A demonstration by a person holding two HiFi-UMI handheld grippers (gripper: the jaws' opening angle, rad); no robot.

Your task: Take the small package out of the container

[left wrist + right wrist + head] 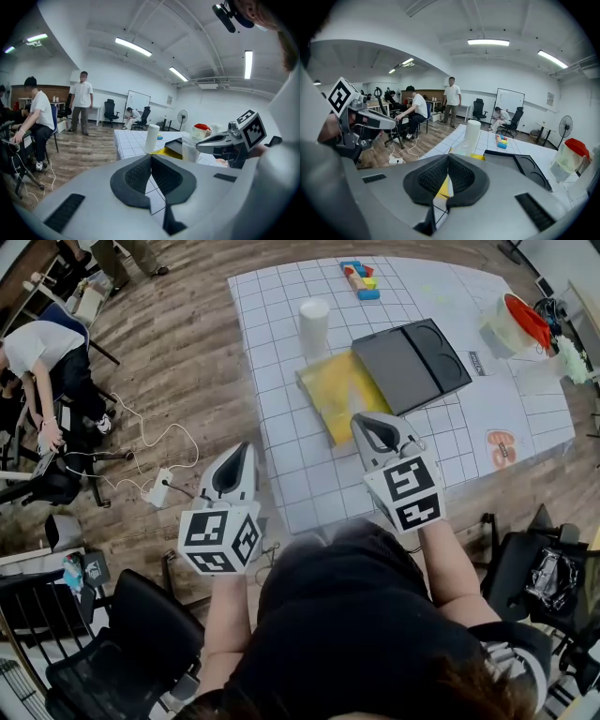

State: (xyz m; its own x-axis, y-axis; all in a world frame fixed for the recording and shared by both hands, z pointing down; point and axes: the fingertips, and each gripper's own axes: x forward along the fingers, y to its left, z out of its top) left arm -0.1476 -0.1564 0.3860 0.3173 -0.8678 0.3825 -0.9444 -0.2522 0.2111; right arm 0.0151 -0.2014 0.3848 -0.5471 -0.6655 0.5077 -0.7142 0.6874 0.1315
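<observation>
A black container (411, 364) lies open on the white gridded table (281, 362), its flat half and its half with two round recesses both showing. Against its left side rests a yellow flat package (339, 395) with something clear on it (464, 145). My left gripper (246, 450) hangs shut and empty over the floor, off the table's near left edge. My right gripper (362, 421) is shut and empty too, above the table's near part, just short of the yellow package. In the left gripper view the closed fingertips (151, 157) point at the table.
A white roll (314, 322) stands behind the package, coloured blocks (360, 280) lie at the far edge, and a clear jug with a red lid (514, 324) is at the right. A power strip with cables (157, 489) lies on the floor; people and chairs fill the left.
</observation>
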